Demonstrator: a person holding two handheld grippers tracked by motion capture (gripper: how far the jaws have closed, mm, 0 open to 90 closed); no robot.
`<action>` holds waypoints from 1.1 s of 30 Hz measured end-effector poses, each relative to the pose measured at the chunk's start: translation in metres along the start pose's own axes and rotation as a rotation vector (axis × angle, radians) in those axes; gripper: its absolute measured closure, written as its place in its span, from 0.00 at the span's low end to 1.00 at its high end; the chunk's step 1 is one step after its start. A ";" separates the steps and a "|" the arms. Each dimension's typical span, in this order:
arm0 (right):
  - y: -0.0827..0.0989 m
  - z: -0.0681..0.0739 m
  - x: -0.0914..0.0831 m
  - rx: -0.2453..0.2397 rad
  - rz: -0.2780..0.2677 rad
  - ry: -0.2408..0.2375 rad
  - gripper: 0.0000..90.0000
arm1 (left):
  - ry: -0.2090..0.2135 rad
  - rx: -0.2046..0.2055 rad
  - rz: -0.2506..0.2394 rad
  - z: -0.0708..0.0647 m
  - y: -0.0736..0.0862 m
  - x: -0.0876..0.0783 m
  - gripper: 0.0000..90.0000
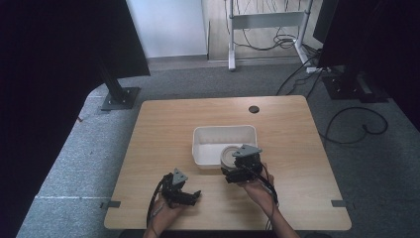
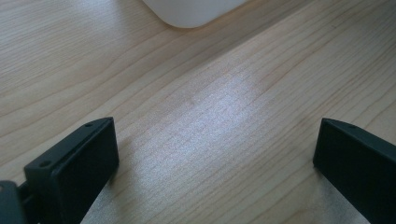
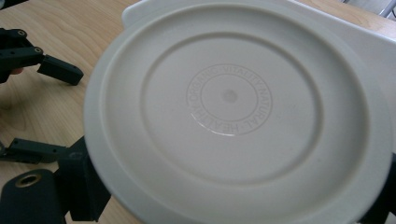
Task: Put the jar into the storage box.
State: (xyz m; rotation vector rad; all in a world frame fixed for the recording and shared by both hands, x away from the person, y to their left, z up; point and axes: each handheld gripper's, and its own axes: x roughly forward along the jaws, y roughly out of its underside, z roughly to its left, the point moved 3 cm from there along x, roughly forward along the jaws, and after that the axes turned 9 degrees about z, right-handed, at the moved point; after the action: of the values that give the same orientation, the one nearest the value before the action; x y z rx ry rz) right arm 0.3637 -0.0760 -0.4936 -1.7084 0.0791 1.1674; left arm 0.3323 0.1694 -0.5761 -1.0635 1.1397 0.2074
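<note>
A round cream plate [image 3: 233, 100] faces the camera in the right gripper view, showing embossed ring lettering at its middle. My right gripper [image 3: 233, 191] is shut on the plate, a black jaw at each lower side of its rim. From above, the plate [image 1: 229, 154] sits at the front right corner of a white rectangular bin [image 1: 200, 144], with the right gripper [image 1: 232, 169] just in front of it. My left gripper [image 1: 192, 196] lies near the table's front edge, left of the bin. Its jaws stand wide apart over bare wood [image 2: 215, 135], holding nothing.
The wooden table [image 1: 163, 124] has a dark cable hole [image 1: 253, 109] at the back. The bin's rounded corner [image 2: 191, 11] shows ahead of the left gripper. Black stand bases [image 1: 120, 98] and cables [image 1: 354, 126] lie on the grey floor around the table.
</note>
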 end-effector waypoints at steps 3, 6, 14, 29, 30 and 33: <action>-0.003 0.000 0.003 0.002 0.002 0.003 0.10 | -0.001 0.002 0.000 0.000 0.000 0.000 0.00; -0.007 -0.001 0.006 0.000 0.001 0.006 0.10 | -0.001 0.002 -0.001 0.000 0.000 0.000 0.00; -0.014 0.002 0.013 -0.001 0.000 0.001 0.10 | -0.001 0.001 -0.001 0.000 0.000 0.000 0.00; -0.030 0.004 0.029 -0.001 -0.003 0.002 0.10 | 0.000 0.000 0.000 0.000 0.000 0.000 0.00; -0.032 0.004 0.032 -0.003 -0.006 0.004 0.10 | 0.000 0.000 -0.001 0.000 0.000 0.000 0.00; -0.035 0.003 0.035 -0.003 -0.008 0.007 0.10 | 0.000 -0.001 -0.001 0.000 0.000 0.000 0.00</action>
State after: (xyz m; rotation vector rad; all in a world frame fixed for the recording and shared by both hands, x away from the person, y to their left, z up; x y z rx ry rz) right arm 0.3985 -0.0412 -0.4947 -1.7136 0.0749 1.1561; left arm 0.3323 0.1693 -0.5762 -1.0644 1.1388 0.2072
